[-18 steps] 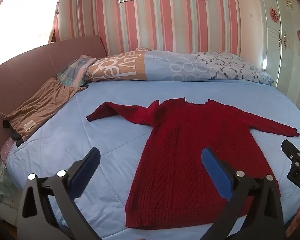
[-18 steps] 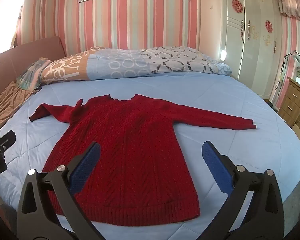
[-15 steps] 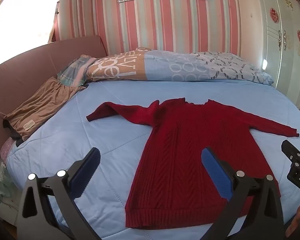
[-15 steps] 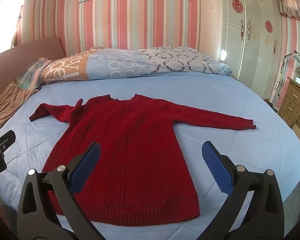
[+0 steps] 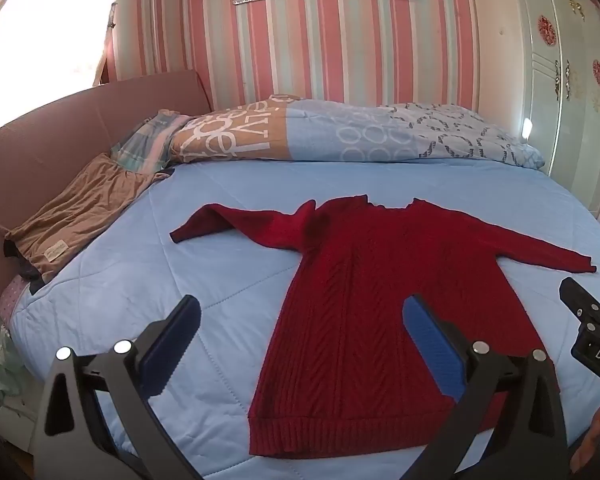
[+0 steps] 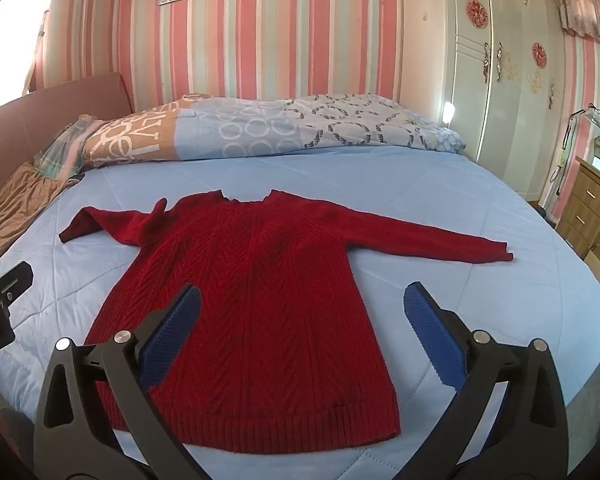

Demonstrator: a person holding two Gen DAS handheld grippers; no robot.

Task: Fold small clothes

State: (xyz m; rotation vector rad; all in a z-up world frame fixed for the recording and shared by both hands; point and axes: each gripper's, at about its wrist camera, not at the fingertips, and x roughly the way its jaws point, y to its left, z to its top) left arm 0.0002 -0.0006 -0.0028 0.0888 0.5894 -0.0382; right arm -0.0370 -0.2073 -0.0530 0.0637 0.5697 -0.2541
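Note:
A dark red knit sweater (image 5: 364, 292) (image 6: 256, 296) lies flat on a light blue bedspread (image 5: 220, 280) (image 6: 440, 184), hem toward me, neck toward the pillows. Its left sleeve is bunched short; the right sleeve stretches straight out to the right. My left gripper (image 5: 300, 320) hovers open above the sweater's left hem side, blue pads wide apart and empty. My right gripper (image 6: 300, 308) hangs open over the sweater's lower right part, nothing between its pads. Each gripper's black body shows at the edge of the other's view.
A patterned duvet (image 5: 340, 132) is rolled along the head of the bed. A brown garment (image 5: 76, 216) lies at the left by the pink headboard (image 5: 60, 132). A white wardrobe (image 6: 500, 92) and a wooden drawer unit (image 6: 592, 208) stand to the right.

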